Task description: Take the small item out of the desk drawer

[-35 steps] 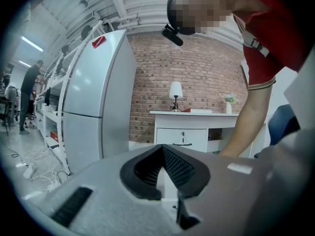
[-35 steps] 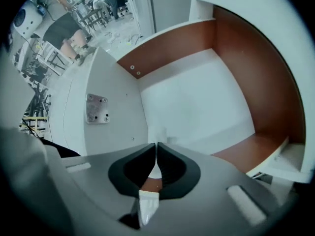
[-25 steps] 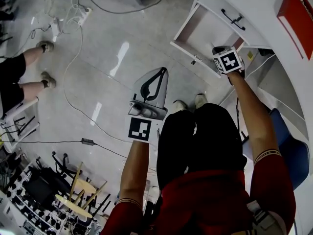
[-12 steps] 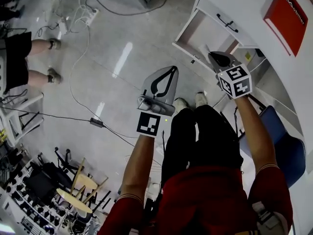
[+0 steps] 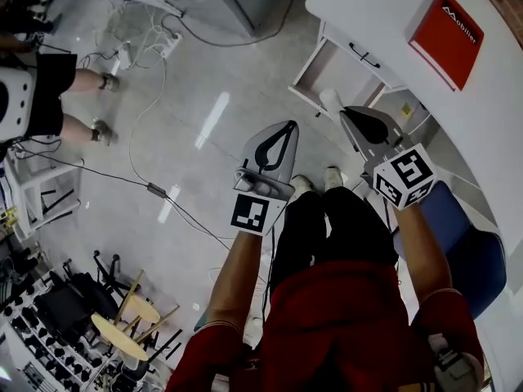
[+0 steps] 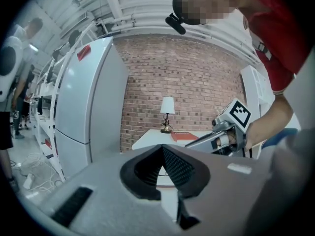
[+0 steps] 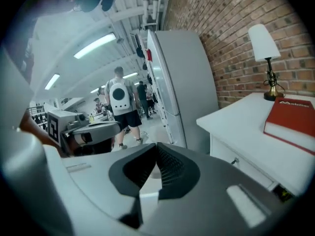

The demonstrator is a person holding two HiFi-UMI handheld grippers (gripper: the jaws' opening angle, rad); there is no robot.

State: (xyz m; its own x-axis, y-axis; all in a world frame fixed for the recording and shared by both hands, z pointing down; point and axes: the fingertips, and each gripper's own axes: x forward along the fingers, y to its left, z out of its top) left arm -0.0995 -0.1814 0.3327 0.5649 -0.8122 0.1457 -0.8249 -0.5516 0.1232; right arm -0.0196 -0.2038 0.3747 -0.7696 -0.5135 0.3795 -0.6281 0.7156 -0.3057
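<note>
— Head view first: where is the small item (image 5: 330,100) now?
— Out of the drawer. It's a pale, stubby thing sticking out at the tip of the right claw (image 5: 343,114), which is clenched on it. A second ago that claw was down at the open drawer (image 5: 320,68). Since then it has come up and back toward the person, and the item came with it.
— So the pick worked?
— I'd judge so. The right gripper view shows the pads all but together with something pale pinched low between them. Too little of it shows to say what it is.
— And the drawer?
— Left pulled out, and the item is now clear of it. Its inside looks bare from here, but the angle is steep.
— The other hand?
— The left claw (image 5: 288,129) hangs over the floor beside the right one, clenched on nothing. Its own view shows the pads meeting, with only the room beyond.
— What remains?
— Little. The removal itself seems done, and the open question is where the item gets set down. The white table (image 5: 368,2) with the red book (image 5: 445,27) is the nearest surface. With so slim a hold at the tip, a quick swing could shake it loose.
</note>
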